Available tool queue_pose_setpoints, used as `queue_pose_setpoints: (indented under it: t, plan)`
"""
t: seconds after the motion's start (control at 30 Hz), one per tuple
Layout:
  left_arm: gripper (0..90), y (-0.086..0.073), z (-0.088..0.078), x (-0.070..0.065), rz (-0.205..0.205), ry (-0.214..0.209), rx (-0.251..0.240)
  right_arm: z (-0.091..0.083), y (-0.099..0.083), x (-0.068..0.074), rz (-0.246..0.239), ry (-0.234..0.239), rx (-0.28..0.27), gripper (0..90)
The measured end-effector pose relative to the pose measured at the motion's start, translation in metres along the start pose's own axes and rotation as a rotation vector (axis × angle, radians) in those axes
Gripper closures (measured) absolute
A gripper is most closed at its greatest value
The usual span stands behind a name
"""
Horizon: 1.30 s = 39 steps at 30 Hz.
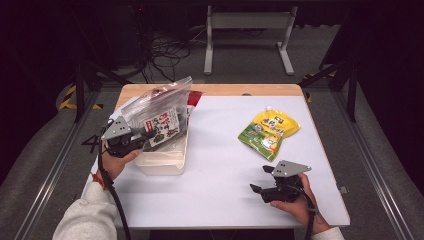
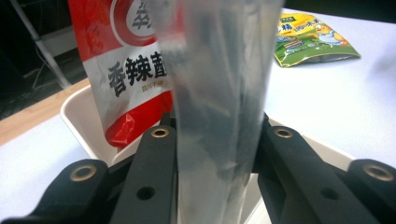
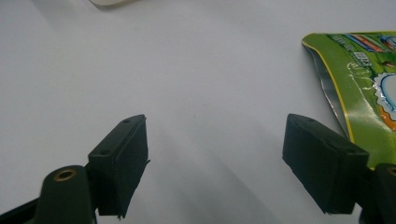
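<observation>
My left gripper (image 1: 148, 134) is shut on a clear zip bag (image 1: 159, 111) that has a dark printed snack pack inside. It holds the bag upright over a white bin (image 1: 162, 162) at the table's left. In the left gripper view the clear bag (image 2: 217, 93) stands pinched between the two black jaws of the left gripper (image 2: 217, 140), and a red packet (image 2: 123, 70) leans in the bin (image 2: 77, 121) behind it. My right gripper (image 1: 261, 179) rests near the front right edge, open, with bare table between its fingers (image 3: 119, 161). A yellow-green pouch (image 1: 269, 131) lies flat beyond it.
The white table top (image 1: 220, 170) has free room in the middle and front. The pouch (image 3: 369, 93) lies just past the right gripper's right jaw. A wooden strip (image 1: 225, 90) runs along the far edge, with a metal stand and cables on the floor behind.
</observation>
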<state>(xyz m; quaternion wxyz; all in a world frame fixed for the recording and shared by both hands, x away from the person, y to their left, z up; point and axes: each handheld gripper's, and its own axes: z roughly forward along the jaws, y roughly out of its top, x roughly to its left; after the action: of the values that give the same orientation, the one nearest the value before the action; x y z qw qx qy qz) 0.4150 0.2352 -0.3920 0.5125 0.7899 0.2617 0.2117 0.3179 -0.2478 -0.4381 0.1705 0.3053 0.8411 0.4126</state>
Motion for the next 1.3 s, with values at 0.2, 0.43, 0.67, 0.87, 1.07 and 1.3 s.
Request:
queue_pose_setpoints:
  t: [0.2, 0.43, 0.67, 0.87, 1.07, 1.3]
  plan:
    - [74.4, -0.004, 0.001, 0.000, -0.017, -0.002, -0.011, 0.001, 0.001, -0.001, 0.005, 0.002, -0.002, 22.7]
    - [73.2, -0.005, -0.001, -0.003, -0.030, 0.012, -0.002, -0.004, 0.003, -0.004, 0.021, -0.031, -0.046, 25.7]
    - [70.8, -0.010, 0.000, -0.006, -0.040, 0.021, -0.013, -0.013, 0.002, -0.008, 0.044, -0.086, -0.093, 32.8]
    - [68.5, -0.011, -0.001, -0.007, -0.066, 0.038, -0.015, -0.020, 0.001, -0.016, 0.085, -0.135, -0.122, 35.9]
    - [59.5, -0.011, -0.003, -0.008, -0.075, 0.050, -0.013, -0.026, -0.001, -0.026, 0.122, -0.165, -0.138, 38.7]
    - [52.7, -0.011, -0.006, -0.012, -0.071, 0.071, -0.019, -0.029, -0.001, -0.034, 0.137, -0.190, -0.148, 43.4]
